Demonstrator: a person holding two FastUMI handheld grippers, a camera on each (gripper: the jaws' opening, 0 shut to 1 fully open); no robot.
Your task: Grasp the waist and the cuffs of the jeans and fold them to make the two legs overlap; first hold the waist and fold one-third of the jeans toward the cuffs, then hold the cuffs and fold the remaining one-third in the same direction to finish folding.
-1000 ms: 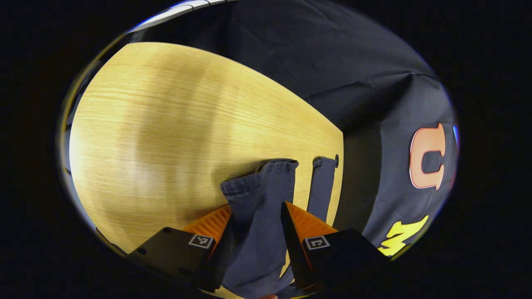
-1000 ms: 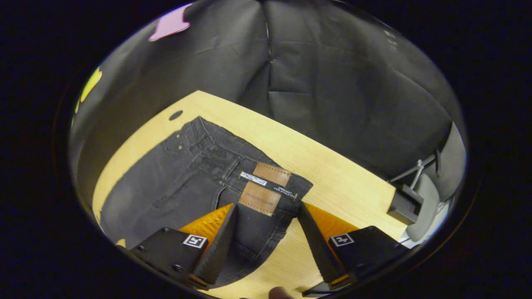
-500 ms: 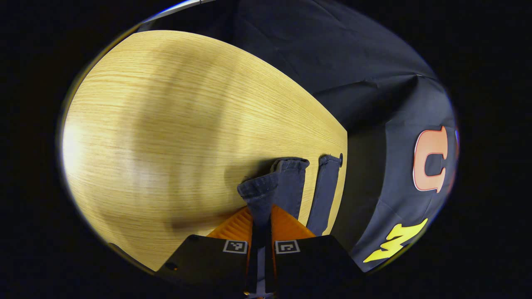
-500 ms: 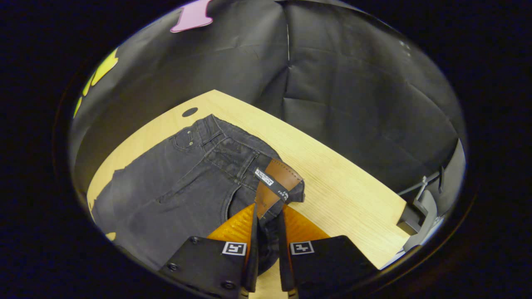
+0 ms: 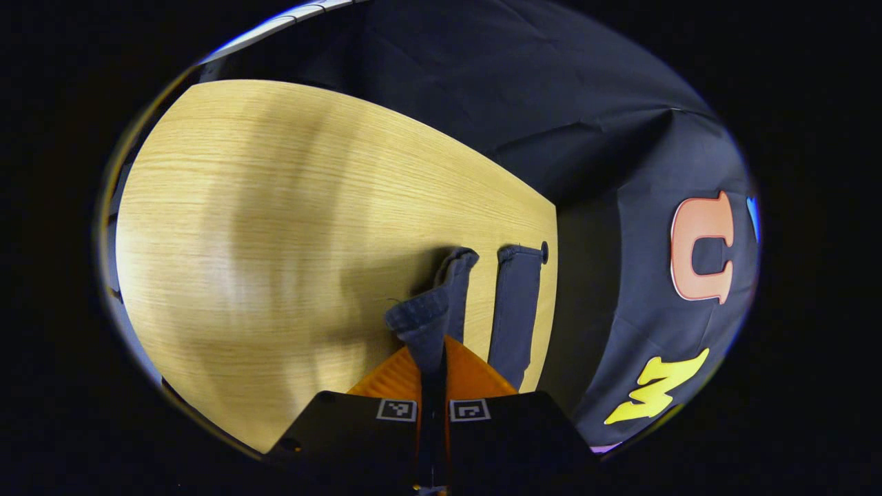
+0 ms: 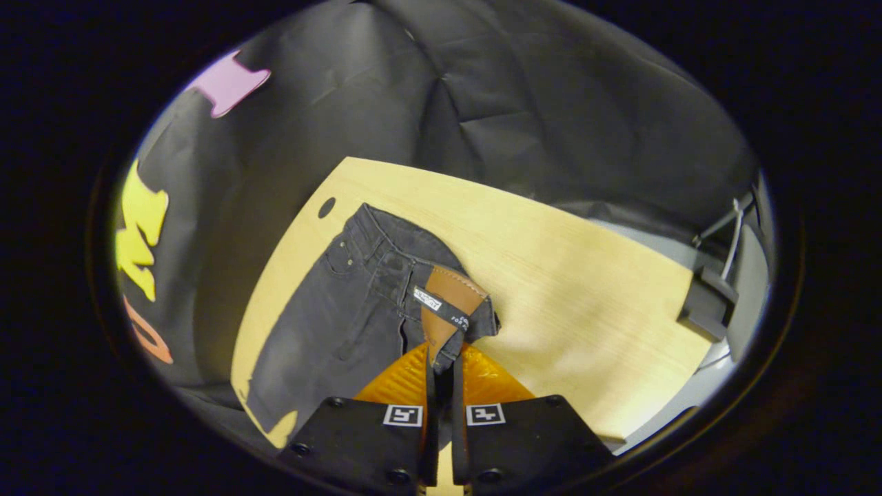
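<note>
On the wooden tabletop (image 6: pixel 565 275) the dark jeans (image 6: pixel 344 324) lay spread, waist toward the right claw (image 6: pixel 441 358), legs running off toward the left claw (image 5: pixel 434 351). Both claws were closed tight on denim — the right one pinched the waistband at the brown leather patch (image 6: pixel 444 303), lifting that corner; the left one gripped the near cuff (image 5: pixel 431 313), bunched and raised, while the other cuff (image 5: pixel 517 289) lay flat just beside it.
</note>
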